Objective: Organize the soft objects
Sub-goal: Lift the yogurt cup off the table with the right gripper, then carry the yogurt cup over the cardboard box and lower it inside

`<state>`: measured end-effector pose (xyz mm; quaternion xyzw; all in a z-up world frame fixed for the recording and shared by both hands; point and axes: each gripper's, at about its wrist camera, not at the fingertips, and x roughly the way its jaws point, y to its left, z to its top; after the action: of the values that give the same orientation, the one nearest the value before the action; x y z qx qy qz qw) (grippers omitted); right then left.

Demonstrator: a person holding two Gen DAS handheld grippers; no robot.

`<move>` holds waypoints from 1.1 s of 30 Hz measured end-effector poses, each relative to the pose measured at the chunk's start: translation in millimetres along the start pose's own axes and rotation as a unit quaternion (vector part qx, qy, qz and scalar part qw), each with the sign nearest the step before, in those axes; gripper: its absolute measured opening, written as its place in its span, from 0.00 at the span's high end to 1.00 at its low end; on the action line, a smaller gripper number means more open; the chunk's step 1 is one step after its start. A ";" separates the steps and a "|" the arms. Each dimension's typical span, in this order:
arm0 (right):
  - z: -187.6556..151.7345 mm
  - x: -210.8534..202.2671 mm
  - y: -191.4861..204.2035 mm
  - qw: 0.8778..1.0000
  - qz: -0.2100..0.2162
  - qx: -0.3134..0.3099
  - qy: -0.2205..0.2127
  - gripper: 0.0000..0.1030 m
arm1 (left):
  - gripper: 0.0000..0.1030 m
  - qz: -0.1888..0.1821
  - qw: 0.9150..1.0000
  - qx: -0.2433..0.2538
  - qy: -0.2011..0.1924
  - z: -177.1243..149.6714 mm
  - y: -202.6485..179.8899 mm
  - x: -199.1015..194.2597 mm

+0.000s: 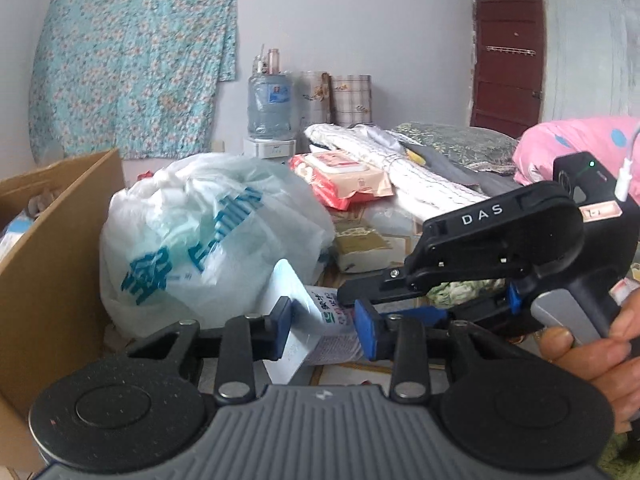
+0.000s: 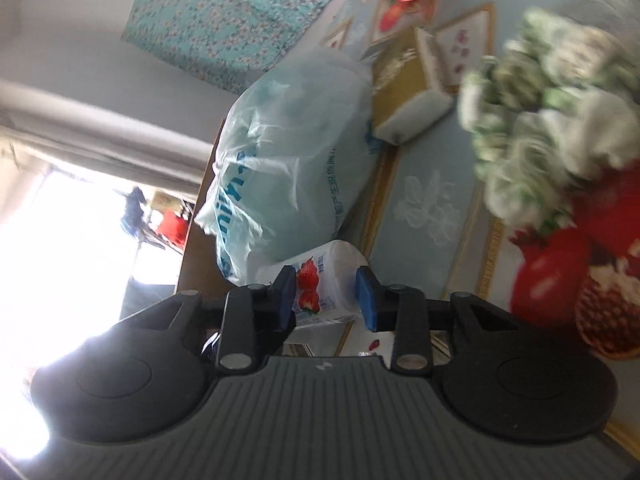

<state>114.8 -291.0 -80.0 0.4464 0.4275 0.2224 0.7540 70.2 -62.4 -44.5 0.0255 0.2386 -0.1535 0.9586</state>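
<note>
A white soft tissue pack (image 1: 316,308) with a strawberry print (image 2: 316,280) is held between both grippers over the patterned bed cover (image 2: 420,208). In the left wrist view my left gripper (image 1: 326,330) is shut on the pack, one blue pad pressing each side. My right gripper (image 1: 352,306) comes in from the right, held by a person's hand (image 1: 592,352), and clamps the same pack's far end. The right wrist view is rolled sideways. There my right gripper (image 2: 326,300) has the pack filling the gap between its pads.
A full white plastic bag with blue print (image 1: 208,240) (image 2: 288,168) lies just behind the pack, beside an open cardboard box (image 1: 52,260). A red wipes pack (image 1: 340,176), a yellowish tissue box (image 2: 404,92), a green-white cloth (image 2: 540,120) and pink bedding (image 1: 580,144) lie around.
</note>
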 end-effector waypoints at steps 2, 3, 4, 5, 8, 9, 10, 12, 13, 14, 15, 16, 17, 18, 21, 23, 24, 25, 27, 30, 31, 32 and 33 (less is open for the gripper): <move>-0.7 -5.2 -6.0 1.000 0.005 0.017 -0.006 0.68 | 0.66 -0.005 1.000 0.016 -0.006 1.6 -7.0 -0.3; -0.9 -7.3 -8.6 1.000 0.007 0.024 -0.009 0.68 | 0.68 -0.007 1.000 0.027 -0.011 2.2 -11.8 -0.5; -1.4 -9.5 -11.9 0.999 0.010 0.034 -0.010 0.68 | 0.68 -0.009 0.999 0.041 -0.018 3.3 -17.3 -1.6; -1.5 -10.0 -15.1 0.999 0.013 0.042 -0.009 0.67 | 0.68 -0.011 0.998 0.055 -0.023 4.3 -22.6 -2.7; -3.7 -15.0 -25.7 0.997 0.017 0.071 -0.014 0.68 | 0.68 -0.022 0.996 0.088 -0.025 6.5 -38.0 -2.0; -3.7 -18.0 -28.0 0.997 0.015 0.074 -0.020 0.68 | 0.70 -0.029 0.995 0.092 -0.023 7.3 -41.4 0.2; -4.8 -22.2 -29.7 0.997 0.009 0.076 -0.027 0.68 | 0.70 -0.040 0.995 0.095 -0.017 8.2 -44.4 2.3; -6.5 -31.0 -31.3 0.996 0.004 0.075 -0.043 0.66 | 0.70 -0.055 0.994 0.095 -0.008 8.1 -48.8 6.1; -8.6 -35.8 -32.2 0.996 0.001 0.075 -0.051 0.66 | 0.69 -0.058 0.994 0.097 -0.009 7.4 -50.7 7.3; -10.3 -40.4 -32.5 0.996 -0.002 0.075 -0.057 0.64 | 0.68 -0.057 0.993 0.101 -0.014 6.5 -52.6 6.9; -9.6 -43.5 -31.9 0.995 -0.003 0.072 -0.063 0.62 | 0.68 -0.057 0.993 0.104 -0.018 5.7 -53.9 5.9; -12.0 -46.6 -31.8 0.995 -0.006 0.067 -0.070 0.61 | 0.67 -0.059 0.993 0.104 -0.022 5.3 -54.2 4.7; -13.1 -51.7 -32.9 0.995 -0.007 0.064 -0.074 0.59 | 0.64 -0.062 0.992 0.103 -0.023 4.8 -53.7 3.2; -12.8 -55.0 -32.2 0.995 -0.008 0.060 -0.078 0.59 | 0.57 -0.063 0.993 0.101 -0.025 4.7 -52.9 0.9; -12.9 -64.5 -27.9 0.995 0.001 0.041 -0.092 0.59 | 0.36 -0.041 0.994 0.092 -0.039 5.8 -45.9 -6.9; -11.6 -69.3 -24.2 0.995 0.016 0.027 -0.099 0.59 | 0.30 -0.021 0.996 0.083 -0.035 8.7 -39.9 -6.0; -9.4 -67.7 -20.8 0.995 0.021 0.018 -0.100 0.59 | 0.30 -0.015 0.996 0.080 -0.029 10.6 -36.9 -3.6; -7.1 -65.4 -17.8 0.995 0.022 0.010 -0.101 0.59 | 0.30 -0.010 0.997 0.079 -0.021 12.3 -34.5 1.1; -2.3 -59.6 -13.1 0.995 0.023 0.000 -0.099 0.59 | 0.30 -0.003 0.997 0.076 -0.001 15.1 -31.8 11.4; 5.3 -46.9 -5.8 0.995 0.020 -0.013 -0.093 0.59 | 0.30 -0.011 0.997 0.069 0.022 16.1 -29.0 23.8; 8.5 -42.2 -3.9 0.996 0.015 -0.018 -0.091 0.59 | 0.30 -0.014 0.997 0.067 0.031 16.6 -28.5 28.0; 10.5 -39.0 -2.4 0.996 0.012 -0.021 -0.090 0.60 | 0.30 -0.017 0.997 0.066 0.034 16.2 -27.4 31.6; 13.6 -35.2 -1.9 0.996 0.010 -0.023 -0.087 0.60 | 0.30 -0.018 0.997 0.066 0.037 15.4 -26.9 34.0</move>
<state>107.3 -323.7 -62.8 0.4507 0.3505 0.1999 0.7963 97.4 -99.5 -46.0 0.0903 0.2634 -0.1847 0.9425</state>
